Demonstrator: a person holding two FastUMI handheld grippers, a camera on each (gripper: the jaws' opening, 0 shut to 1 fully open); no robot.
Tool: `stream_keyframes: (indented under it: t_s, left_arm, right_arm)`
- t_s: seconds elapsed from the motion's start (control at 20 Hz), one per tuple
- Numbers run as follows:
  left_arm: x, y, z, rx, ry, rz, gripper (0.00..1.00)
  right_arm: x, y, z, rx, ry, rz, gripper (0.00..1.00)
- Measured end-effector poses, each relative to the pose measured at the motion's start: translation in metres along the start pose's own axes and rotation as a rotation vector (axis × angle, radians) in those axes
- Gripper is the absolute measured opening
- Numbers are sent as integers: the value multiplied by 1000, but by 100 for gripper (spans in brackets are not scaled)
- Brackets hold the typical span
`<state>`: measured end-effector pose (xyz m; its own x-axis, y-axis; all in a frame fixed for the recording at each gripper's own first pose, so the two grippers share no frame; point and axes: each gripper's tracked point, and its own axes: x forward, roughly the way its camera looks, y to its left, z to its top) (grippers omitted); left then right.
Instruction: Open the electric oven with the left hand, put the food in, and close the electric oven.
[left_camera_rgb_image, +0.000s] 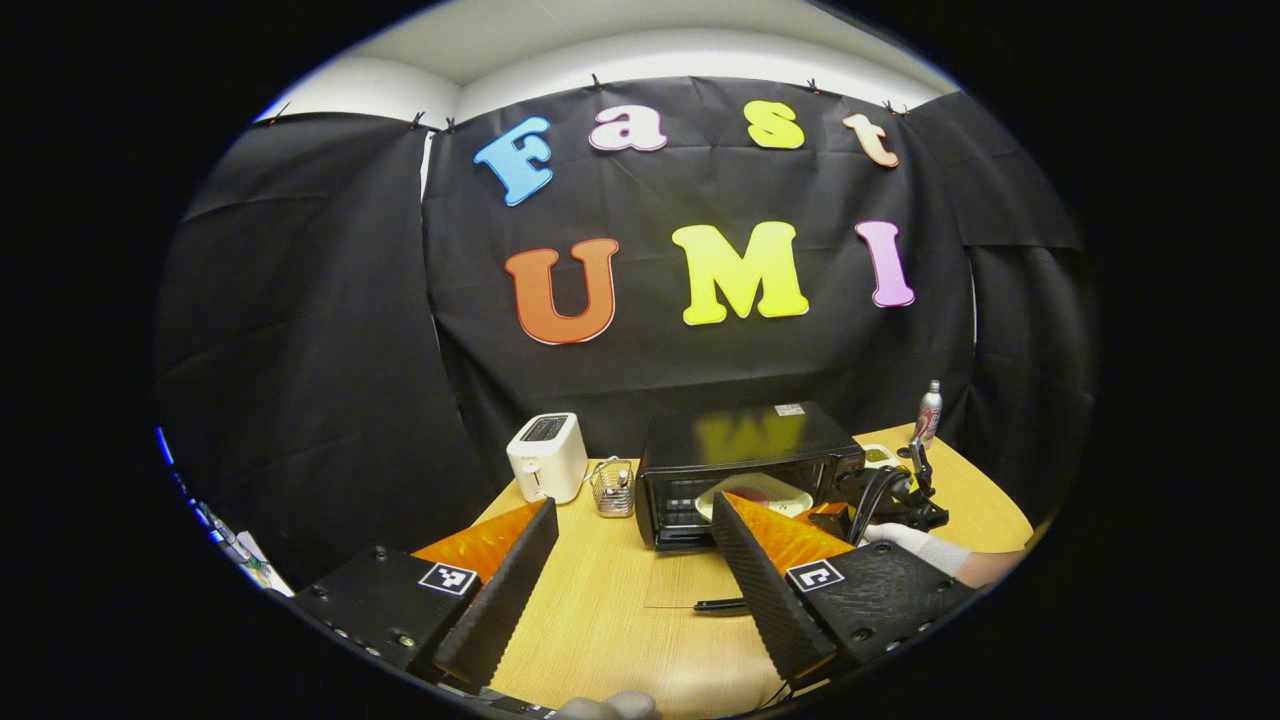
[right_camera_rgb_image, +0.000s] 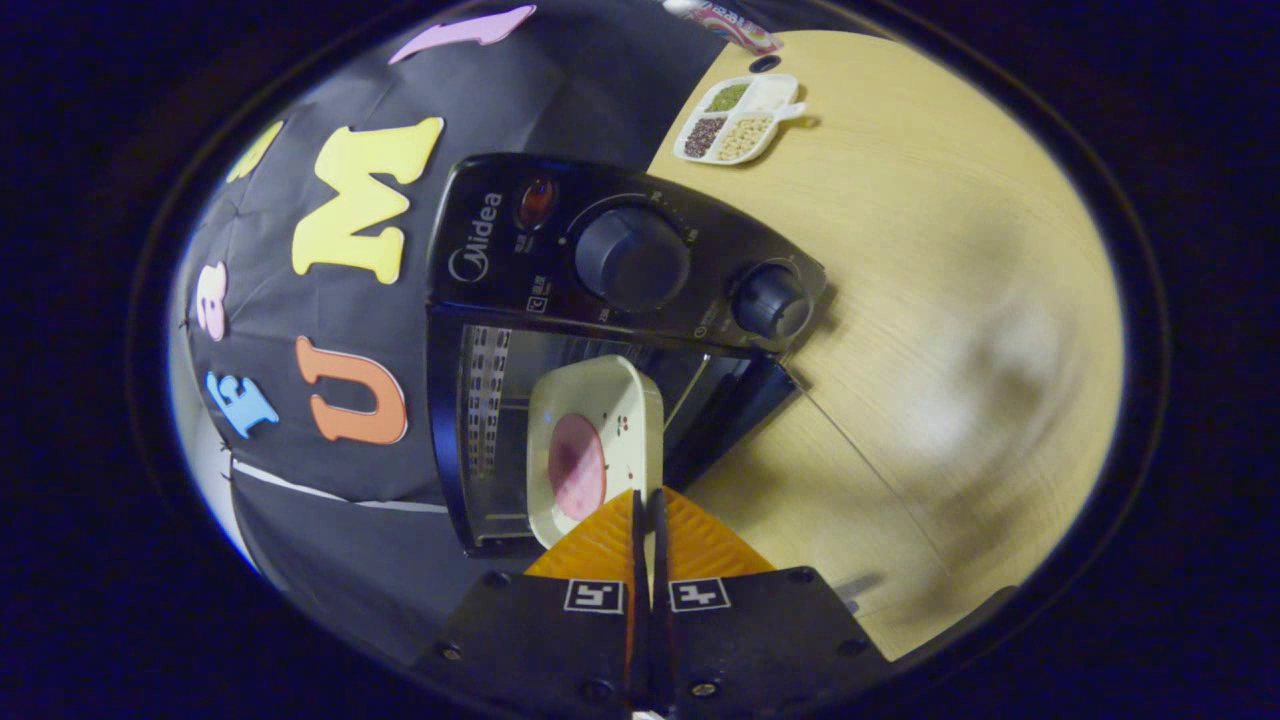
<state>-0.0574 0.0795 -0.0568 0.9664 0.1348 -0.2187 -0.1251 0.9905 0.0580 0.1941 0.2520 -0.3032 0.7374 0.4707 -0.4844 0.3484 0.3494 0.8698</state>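
The black electric oven (left_camera_rgb_image: 745, 440) stands mid-table with its glass door (left_camera_rgb_image: 690, 582) folded down flat onto the wood. My left gripper (left_camera_rgb_image: 635, 502) is open and holds nothing, hanging a little in front of the oven. In the right gripper view, my right gripper (right_camera_rgb_image: 645, 497) is shut on the rim of a cream plate (right_camera_rgb_image: 610, 400) that carries a pink slice of food (right_camera_rgb_image: 577, 466). The plate is held level and partly inside the oven (right_camera_rgb_image: 620, 260) mouth. In the left gripper view, the plate (left_camera_rgb_image: 757, 492) sits within the opening, and a white-gloved hand (left_camera_rgb_image: 920, 545) holds the right gripper (left_camera_rgb_image: 850, 512).
A white toaster (left_camera_rgb_image: 547, 457) and a small wire holder (left_camera_rgb_image: 613, 487) stand left of the oven. A can (left_camera_rgb_image: 929, 412) is at the back right. Beside the oven lies a divided dish of beans (right_camera_rgb_image: 737, 120). Bare wooden tabletop (right_camera_rgb_image: 950, 300) spreads to the right.
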Motion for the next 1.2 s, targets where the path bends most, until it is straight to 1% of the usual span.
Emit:
stream_keyframes:
  t_s: [0.15, 0.5, 0.6, 0.7, 0.75, 0.8, 0.85, 0.9, 0.95, 1.0, 1.05, 1.1, 1.15, 1.2]
  left_arm:
    - [7, 6, -1, -5, 4, 9, 97]
    - [18, 12, -10, -32, 16, 34, 97]
    - [20, 14, -10, -40, 22, 39, 97]
    - [21, 16, -10, -53, 18, 42, 96]
    - [20, 15, -9, -57, 17, 42, 97]
    - [19, 16, -9, -54, 12, 42, 97]
    - [21, 17, -9, -52, 10, 42, 97]
    - [21, 16, -8, -54, 8, 37, 97]
    - [22, 15, -9, -55, 6, 32, 97]
    - [22, 14, -8, -57, 2, 29, 96]
    - [21, 12, -9, -59, 0, 22, 96]
    - [23, 10, -10, -60, -1, 16, 97]
    - [25, 8, -11, -59, -1, 9, 96]
    - [25, 6, -10, -60, -5, 3, 96]
  right_arm:
    - [17, 6, 10, -28, -42, 0, 4]
    - [41, 5, 24, -67, -67, 5, 4]
    - [40, 15, 27, -42, -55, 69, 3]
    - [34, 21, 26, -23, -30, 110, 7]
    - [33, 21, 24, -30, -21, 103, 17]
    - [31, 19, 25, -47, -30, 95, 31]
    - [24, 22, 27, -64, -41, 103, 40]
    - [18, 24, 27, -83, -36, 96, 31]
    - [9, 24, 28, -100, -37, 92, 40]
    - [2, 23, 28, -130, -32, 82, 45]
    - [-7, 24, 27, -165, -25, 77, 49]
    - [-17, 27, 28, -204, -34, 82, 49]
    - [-28, 28, 30, -254, -49, 76, 63]
    - [-40, 29, 32, -316, -68, 66, 56]
